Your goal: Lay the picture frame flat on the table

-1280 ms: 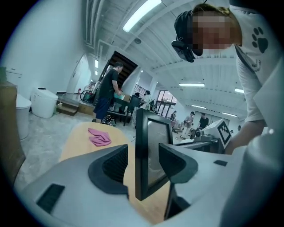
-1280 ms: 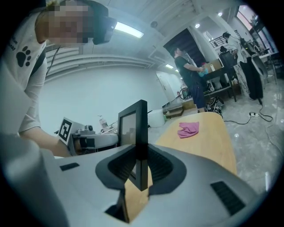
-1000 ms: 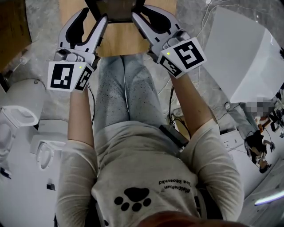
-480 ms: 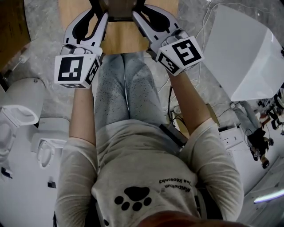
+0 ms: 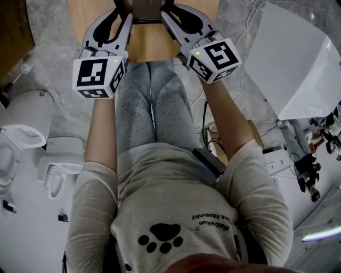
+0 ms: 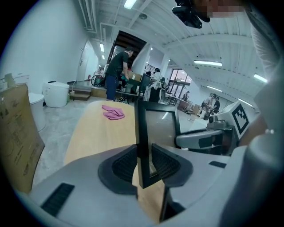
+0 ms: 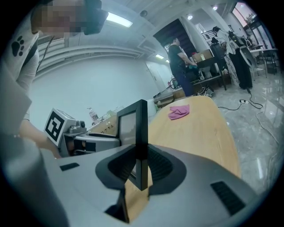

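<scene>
The black picture frame (image 6: 141,133) stands upright over the wooden table (image 5: 144,45), and only its dark lower bar (image 5: 146,21) shows at the top of the head view. My left gripper (image 6: 143,162) grips the frame's left side bar; its jaws have just been closing, and the pads now sit against the bar. My right gripper (image 7: 141,166) is shut on the frame's (image 7: 141,128) right side bar. In the head view the left gripper (image 5: 125,8) and right gripper (image 5: 165,10) flank the frame near the table's front edge.
A pink cloth (image 6: 113,113) lies far down the table. White fixtures (image 5: 21,128) stand on the floor at left and a white panel (image 5: 293,58) at right, with cables (image 5: 213,133) between. A cardboard sheet (image 6: 17,133) leans at left. People stand at the far end.
The left gripper's jaws have drawn together onto the frame, and its marker cube has shifted up and right in the head view. The right gripper keeps its grip and has moved slightly.
</scene>
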Tool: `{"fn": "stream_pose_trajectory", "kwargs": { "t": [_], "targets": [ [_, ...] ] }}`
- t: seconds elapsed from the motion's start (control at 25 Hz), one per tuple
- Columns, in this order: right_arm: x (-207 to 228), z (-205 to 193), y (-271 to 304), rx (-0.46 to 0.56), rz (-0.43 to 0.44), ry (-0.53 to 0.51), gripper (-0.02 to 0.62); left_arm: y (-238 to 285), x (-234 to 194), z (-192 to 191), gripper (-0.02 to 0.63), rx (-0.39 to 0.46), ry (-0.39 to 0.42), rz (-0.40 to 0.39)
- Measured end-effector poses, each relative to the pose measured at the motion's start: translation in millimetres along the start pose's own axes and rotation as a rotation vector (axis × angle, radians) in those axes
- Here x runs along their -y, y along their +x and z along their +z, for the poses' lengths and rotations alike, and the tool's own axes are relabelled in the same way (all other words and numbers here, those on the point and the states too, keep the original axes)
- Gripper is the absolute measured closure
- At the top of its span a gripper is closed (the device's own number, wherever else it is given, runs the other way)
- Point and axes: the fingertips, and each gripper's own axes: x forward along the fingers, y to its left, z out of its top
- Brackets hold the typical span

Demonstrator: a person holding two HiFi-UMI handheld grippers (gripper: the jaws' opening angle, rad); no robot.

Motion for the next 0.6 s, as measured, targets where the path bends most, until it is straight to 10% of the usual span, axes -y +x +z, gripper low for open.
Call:
{"fn": "stream_pose_trajectory", "kwargs": {
  "t": [0.6],
  "targets": [
    [15,-52,19,-0.120,-0.042,0.028,0.511,22,-13,-58,0.508,-0.136,-0.053,-0.005]
  ]
}}
